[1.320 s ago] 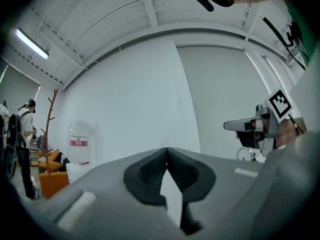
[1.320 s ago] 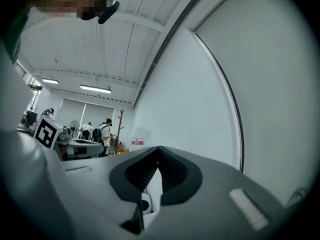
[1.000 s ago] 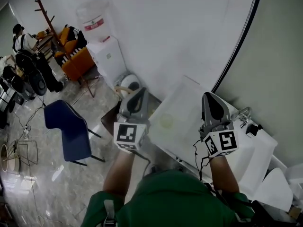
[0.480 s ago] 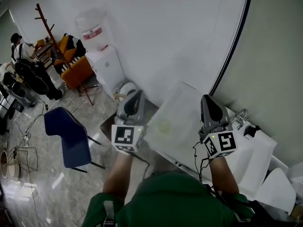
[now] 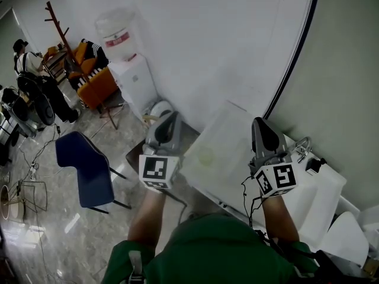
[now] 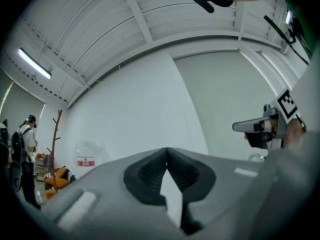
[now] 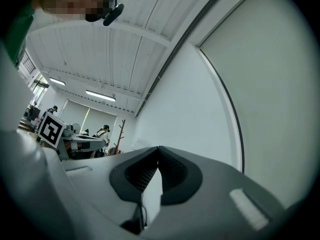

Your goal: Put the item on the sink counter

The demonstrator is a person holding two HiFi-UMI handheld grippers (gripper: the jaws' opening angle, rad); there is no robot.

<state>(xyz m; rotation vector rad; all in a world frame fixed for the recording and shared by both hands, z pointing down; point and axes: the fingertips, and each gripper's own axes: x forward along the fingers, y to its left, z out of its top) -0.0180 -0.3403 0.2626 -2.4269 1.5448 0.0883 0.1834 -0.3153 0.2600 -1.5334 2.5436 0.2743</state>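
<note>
Walls: a plain white wall [image 5: 207, 40] meets a grey-green wall [image 5: 349, 70] along a dark curved strip [image 5: 294, 64].
Floor: a glossy grey stone-patterned floor [image 5: 65, 218] that reflects the light; thin cables trail over it at the left.
Ceiling: white ribbed panels [image 6: 100, 29] crossed by beams.
Light: a strip light [image 6: 34, 64] glows on the ceiling.
Furniture: a blue chair [image 5: 83, 164] stands out on the floor, apart from the wall. A white water dispenser [image 5: 136, 78], bottle on top, stands against the white wall. Just beside it are an orange armchair [image 5: 95, 81] and a wooden coat stand [image 5: 61, 33].
Far left: a person [image 5: 26, 55] stands among dark equipment.
</note>
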